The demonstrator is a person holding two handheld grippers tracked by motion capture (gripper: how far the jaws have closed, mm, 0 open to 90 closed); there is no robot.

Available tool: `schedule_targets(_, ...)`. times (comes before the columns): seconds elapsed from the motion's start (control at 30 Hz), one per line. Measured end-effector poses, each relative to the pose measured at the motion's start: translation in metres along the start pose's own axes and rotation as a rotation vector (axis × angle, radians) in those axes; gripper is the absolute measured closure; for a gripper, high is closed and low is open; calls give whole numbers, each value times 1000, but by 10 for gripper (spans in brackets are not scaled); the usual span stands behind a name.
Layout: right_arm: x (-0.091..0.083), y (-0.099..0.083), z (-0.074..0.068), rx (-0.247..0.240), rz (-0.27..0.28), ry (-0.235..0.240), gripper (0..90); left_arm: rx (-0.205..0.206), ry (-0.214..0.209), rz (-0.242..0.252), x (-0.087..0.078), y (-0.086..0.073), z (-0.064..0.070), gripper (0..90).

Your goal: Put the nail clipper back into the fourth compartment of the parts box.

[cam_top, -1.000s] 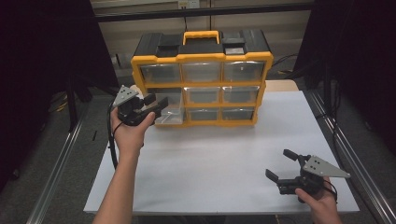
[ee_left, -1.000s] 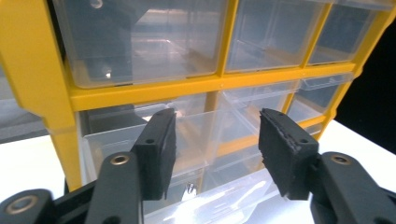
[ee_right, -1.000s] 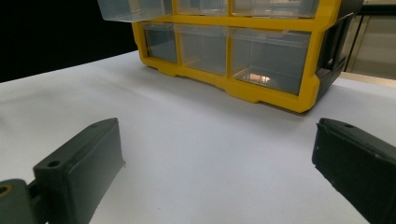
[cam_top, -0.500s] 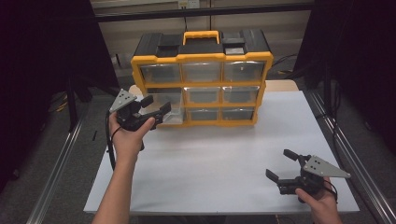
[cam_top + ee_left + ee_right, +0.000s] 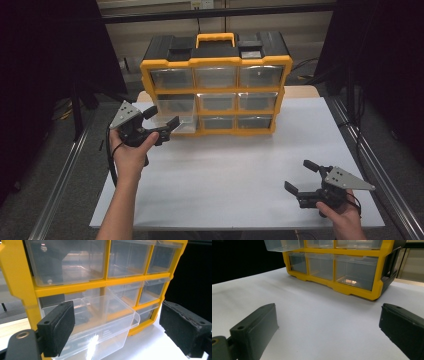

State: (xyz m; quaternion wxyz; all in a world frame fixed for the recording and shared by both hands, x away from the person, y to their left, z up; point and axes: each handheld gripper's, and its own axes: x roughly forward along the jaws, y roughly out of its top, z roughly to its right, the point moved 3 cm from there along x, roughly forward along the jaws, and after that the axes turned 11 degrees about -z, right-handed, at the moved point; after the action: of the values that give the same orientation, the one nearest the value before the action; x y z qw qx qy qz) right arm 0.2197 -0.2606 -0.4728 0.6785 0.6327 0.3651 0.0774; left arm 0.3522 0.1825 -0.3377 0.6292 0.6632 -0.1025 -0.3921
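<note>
We see the yellow organizer (image 5: 216, 82) at the far side of the white table (image 5: 235, 170). Its clear drawer (image 5: 100, 322) — left column, middle row — stands pulled out partly. Compared with a second ago, the left gripper (image 5: 159, 121) has moved back from the cabinet toward the person, and its jaws are now wide with nothing between them. We judge the drawer is opened and released. The right gripper (image 5: 302, 176) rests wide open near the table's front edge — unchanged.

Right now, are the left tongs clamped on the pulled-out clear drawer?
No, the left tongs stand wide open, both pads apart from the pulled-out clear drawer.
</note>
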Motion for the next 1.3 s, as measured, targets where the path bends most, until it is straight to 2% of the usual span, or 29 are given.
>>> schedule_targets(0.2,0,0,1,2,-1,-4,13,-1,-25,9,-6,-7,-2,89)
schedule_targets(0.3,0,0,0,2,-1,-3,13,14,-29,8,-9,-10,-2,66)
schedule_targets(0.5,0,0,0,-1,-1,-2,13,6,-50,10,-14,-19,-3,40)
schedule_targets(0.63,0,0,0,-1,-2,-4,13,10,-46,4,-18,-26,-6,34)
schedule_targets(0.77,0,0,0,-2,-5,-3,13,7,-52,22,-21,-32,-7,34)
schedule_targets(0.9,0,0,0,-3,-5,-2,13,-1,-60,6,-23,-39,-7,31)
schedule_targets(0.97,0,0,0,-3,-5,-3,13,15,-54,2,-25,-43,-7,30)
schedule_targets(1.0,0,0,0,-3,-4,-3,13,2,-58,7,-25,-44,-6,30)
schedule_targets(1.2,0,0,0,0,-1,-3,13,6,-73,-16,-28,-59,-9,29)
schedule_targets(1.23,0,0,1,1,-2,-5,13,-10,-67,-11,-28,-62,-9,30)
schedule_targets(1.27,0,0,0,3,-3,-4,13,9,-68,-25,-29,-65,-10,30)
schedule_targets(1.3,0,0,1,2,-3,-4,13,7,-69,-27,-29,-67,-11,30)
